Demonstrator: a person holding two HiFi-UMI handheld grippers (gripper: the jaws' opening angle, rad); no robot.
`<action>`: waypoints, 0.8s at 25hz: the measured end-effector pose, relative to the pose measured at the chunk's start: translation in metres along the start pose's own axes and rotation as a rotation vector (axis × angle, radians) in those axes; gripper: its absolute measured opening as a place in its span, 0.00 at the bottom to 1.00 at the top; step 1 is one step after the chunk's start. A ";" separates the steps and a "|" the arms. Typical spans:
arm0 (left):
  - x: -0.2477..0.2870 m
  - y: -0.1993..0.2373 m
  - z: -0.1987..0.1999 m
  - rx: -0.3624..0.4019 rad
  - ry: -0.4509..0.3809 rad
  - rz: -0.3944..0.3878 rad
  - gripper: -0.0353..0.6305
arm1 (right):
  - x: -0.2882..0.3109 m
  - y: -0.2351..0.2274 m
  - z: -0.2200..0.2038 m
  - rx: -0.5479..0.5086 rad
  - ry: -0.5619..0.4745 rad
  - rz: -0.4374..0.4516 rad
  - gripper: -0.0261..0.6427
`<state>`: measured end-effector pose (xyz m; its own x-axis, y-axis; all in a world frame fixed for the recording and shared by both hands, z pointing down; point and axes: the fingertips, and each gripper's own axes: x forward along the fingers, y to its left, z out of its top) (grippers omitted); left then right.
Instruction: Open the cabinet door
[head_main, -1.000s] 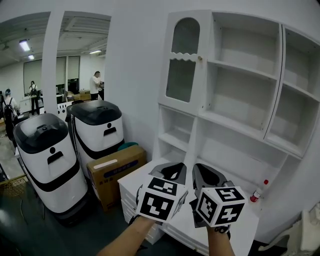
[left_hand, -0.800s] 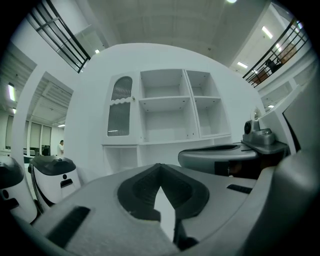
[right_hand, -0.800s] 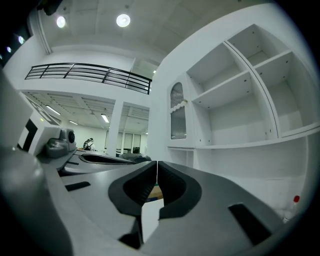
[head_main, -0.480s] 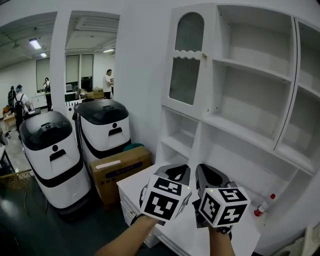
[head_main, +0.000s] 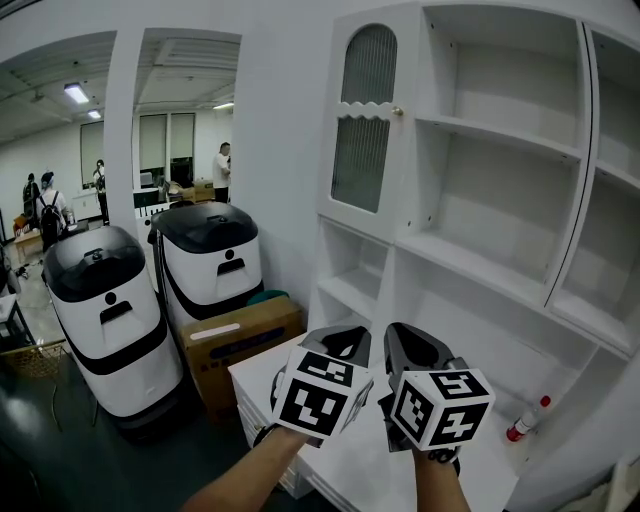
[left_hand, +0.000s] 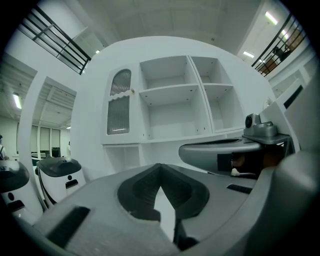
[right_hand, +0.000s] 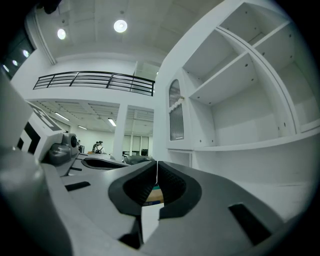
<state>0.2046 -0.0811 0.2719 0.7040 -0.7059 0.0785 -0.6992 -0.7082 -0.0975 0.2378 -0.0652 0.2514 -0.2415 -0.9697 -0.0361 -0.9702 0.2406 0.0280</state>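
Note:
The white cabinet (head_main: 500, 180) has one narrow door (head_main: 365, 120) at its upper left, with an arched ribbed pane and a small knob (head_main: 397, 111) on its right edge; the door lies flush and closed. My left gripper (head_main: 345, 342) and right gripper (head_main: 410, 346) are held side by side below it, level and well short of the door, both shut on nothing. The left gripper view shows the door (left_hand: 120, 109) and knob (left_hand: 132, 92) beyond my shut left gripper (left_hand: 160, 165). In the right gripper view the door (right_hand: 175, 112) stands above my shut right gripper (right_hand: 157, 162).
Under the grippers is a low white drawer unit (head_main: 262, 372). A bottle with a red cap (head_main: 525, 420) stands at the cabinet's lower right. A cardboard box (head_main: 235, 345) and two white-and-black machines (head_main: 100, 310) (head_main: 210, 260) stand on the left. People stand far back left.
Both grippers have moved together toward the cabinet, which now looks larger and nearer. Both stay shut and side by side.

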 end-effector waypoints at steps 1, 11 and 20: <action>0.001 0.000 0.000 -0.001 -0.001 0.003 0.06 | 0.001 -0.002 0.000 -0.001 -0.002 0.001 0.07; 0.023 0.015 0.007 -0.010 -0.028 0.023 0.06 | 0.019 -0.018 0.000 -0.010 -0.011 -0.001 0.07; 0.062 0.045 0.017 -0.010 -0.051 -0.006 0.06 | 0.066 -0.037 0.006 -0.030 -0.019 -0.023 0.07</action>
<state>0.2186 -0.1569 0.2557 0.7131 -0.7005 0.0282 -0.6964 -0.7124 -0.0869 0.2576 -0.1380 0.2417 -0.2194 -0.9740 -0.0556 -0.9747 0.2163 0.0569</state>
